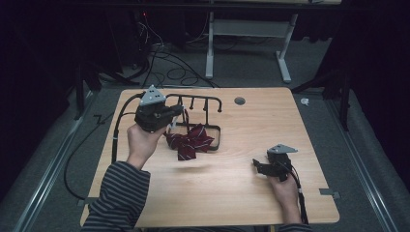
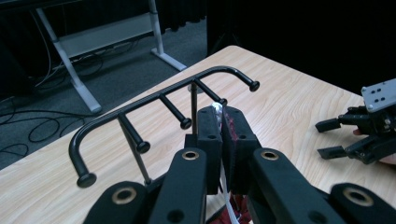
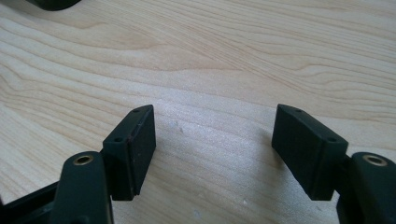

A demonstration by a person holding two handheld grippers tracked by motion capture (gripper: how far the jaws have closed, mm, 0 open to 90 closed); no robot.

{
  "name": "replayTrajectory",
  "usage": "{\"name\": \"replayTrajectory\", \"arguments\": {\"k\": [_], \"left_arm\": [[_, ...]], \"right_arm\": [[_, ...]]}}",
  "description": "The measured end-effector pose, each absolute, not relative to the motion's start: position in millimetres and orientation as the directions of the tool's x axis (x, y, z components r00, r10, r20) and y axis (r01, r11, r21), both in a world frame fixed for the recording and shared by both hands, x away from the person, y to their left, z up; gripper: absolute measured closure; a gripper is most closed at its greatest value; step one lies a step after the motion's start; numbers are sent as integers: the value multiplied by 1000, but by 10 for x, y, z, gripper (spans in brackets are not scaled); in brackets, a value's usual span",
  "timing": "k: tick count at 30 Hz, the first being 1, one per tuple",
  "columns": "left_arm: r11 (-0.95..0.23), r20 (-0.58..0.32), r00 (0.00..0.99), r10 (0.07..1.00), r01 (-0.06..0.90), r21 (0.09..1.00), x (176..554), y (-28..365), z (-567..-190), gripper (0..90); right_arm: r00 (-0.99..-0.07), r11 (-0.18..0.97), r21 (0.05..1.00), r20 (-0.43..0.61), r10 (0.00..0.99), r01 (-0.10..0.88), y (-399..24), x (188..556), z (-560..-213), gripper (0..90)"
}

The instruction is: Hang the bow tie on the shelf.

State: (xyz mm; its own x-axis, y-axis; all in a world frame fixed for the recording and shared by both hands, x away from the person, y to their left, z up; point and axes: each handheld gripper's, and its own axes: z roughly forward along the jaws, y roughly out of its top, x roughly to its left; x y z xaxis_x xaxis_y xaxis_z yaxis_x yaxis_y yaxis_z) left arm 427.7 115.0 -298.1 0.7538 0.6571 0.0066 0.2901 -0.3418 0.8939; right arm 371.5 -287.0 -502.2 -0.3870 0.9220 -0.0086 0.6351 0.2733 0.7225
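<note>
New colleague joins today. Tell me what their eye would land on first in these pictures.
First, the dark red striped bow tie, mid-table, its white strap pinched in the shut left gripper. Behind it stands a black peg rack. The right gripper sits open near the table's right side.

Light wood-grain table, rounded corners, grey grommet at far edge. Black wire rack w/ pegs stands on it, just beyond left jaws. Bare tabletop lies betw. and beneath right jaws.
</note>
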Motion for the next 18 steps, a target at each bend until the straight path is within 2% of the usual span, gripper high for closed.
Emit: {"name": "replayTrajectory", "arguments": {"k": [18], "left_arm": [[-324, -18, 744, 668, 313, 893, 4473, 1012, -2988, 869]], "right_arm": [[-386, 273, 722, -9, 923, 636, -2868, 3714, -5022, 318]]}}
